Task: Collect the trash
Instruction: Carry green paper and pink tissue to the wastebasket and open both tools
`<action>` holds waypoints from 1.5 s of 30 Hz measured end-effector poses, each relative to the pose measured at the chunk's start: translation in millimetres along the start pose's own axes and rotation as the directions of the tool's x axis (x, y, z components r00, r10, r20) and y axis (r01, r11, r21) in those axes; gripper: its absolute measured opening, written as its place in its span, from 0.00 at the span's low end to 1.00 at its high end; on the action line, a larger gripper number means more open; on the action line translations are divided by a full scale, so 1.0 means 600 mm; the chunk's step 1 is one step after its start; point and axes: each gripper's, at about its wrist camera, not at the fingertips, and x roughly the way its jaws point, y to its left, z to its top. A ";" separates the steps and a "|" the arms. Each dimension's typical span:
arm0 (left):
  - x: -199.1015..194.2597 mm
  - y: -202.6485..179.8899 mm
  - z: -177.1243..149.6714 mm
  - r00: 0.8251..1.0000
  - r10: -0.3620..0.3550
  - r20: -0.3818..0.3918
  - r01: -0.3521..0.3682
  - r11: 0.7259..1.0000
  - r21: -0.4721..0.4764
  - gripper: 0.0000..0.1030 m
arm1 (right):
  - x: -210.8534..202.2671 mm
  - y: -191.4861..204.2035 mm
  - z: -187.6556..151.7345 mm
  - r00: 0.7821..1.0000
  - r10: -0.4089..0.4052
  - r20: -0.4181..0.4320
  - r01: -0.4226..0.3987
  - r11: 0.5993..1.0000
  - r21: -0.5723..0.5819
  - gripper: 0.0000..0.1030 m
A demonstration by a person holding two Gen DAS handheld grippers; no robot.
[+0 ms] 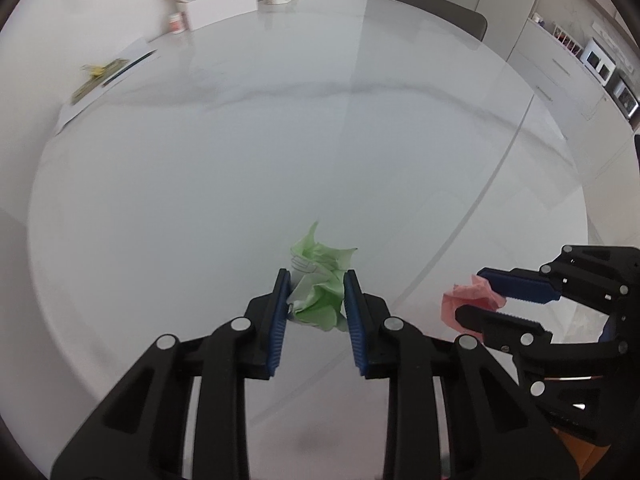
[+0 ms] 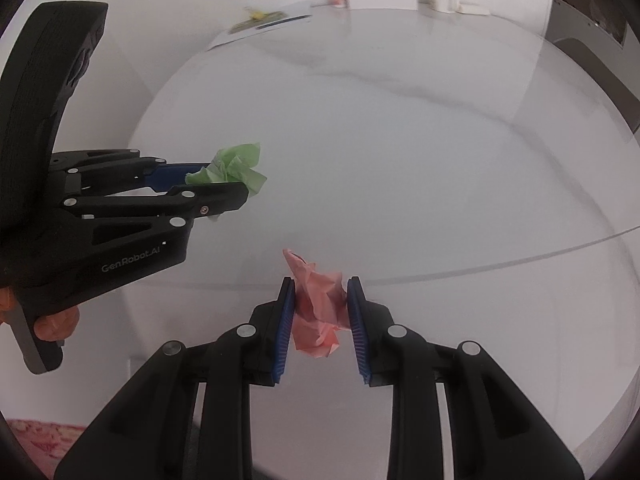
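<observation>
Black linkages and blue ribbed pads fill the near edge of both wrist views. The left gripper [image 1: 316, 294] has its fingers closed on the crumpled wad of green and white paper [image 1: 318, 288], pinching it at its middle, with a loose green flap sticking out toward 12 o'clock. The right gripper [image 2: 321, 308] has its fingers closed on the crumpled wad of pink paper [image 2: 318, 308] in the same way, around the bulk, a point poking up toward 11 o'clock.

Both wads look very light, soft and springy. I judge they will crush further under the pads and not slip much against the ribbing, but a hold on a stray flap alone could tear or unfold. The dense middle is the sound place to grip, as both are gripped now.

From the left wrist view, the right gripper sits at 3 o'clock, side-on, so the pink paper shows bulging out past the fingertips. From the right wrist view, the left gripper sits at 9 o'clock, and the green wad shows held above the white round surface [image 2: 400, 160], not resting on it, which the left camera alone cannot settle. Neither view shows any bin.
</observation>
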 end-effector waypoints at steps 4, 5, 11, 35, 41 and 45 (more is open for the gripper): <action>-0.057 0.030 -0.078 1.000 0.009 0.007 -0.009 1.000 -0.010 0.26 | -0.014 0.086 -0.040 1.000 0.018 -0.007 -0.018 1.000 -0.019 0.28; -0.067 0.034 -0.094 1.000 0.009 0.008 -0.009 1.000 -0.014 0.26 | -0.018 0.105 -0.050 1.000 0.024 -0.007 -0.024 0.999 -0.021 0.28; -0.130 0.059 -0.207 1.000 0.019 0.003 -0.019 1.000 -0.004 0.26 | -0.040 0.224 -0.129 0.998 0.054 -0.026 -0.055 0.997 -0.051 0.28; -0.176 0.114 -0.369 0.999 -0.032 -0.036 0.031 0.999 -0.038 0.26 | 0.037 0.313 -0.224 0.995 0.002 -0.099 0.005 0.998 0.064 0.31; -0.175 0.116 -0.376 0.998 -0.036 -0.042 0.034 0.999 -0.038 0.26 | 0.071 0.320 -0.224 0.993 -0.001 -0.119 0.005 1.000 0.029 0.31; -0.170 0.121 -0.375 0.998 -0.040 -0.053 0.037 0.998 -0.047 0.26 | 0.092 0.320 -0.225 0.990 0.010 -0.139 -0.005 0.999 0.031 0.42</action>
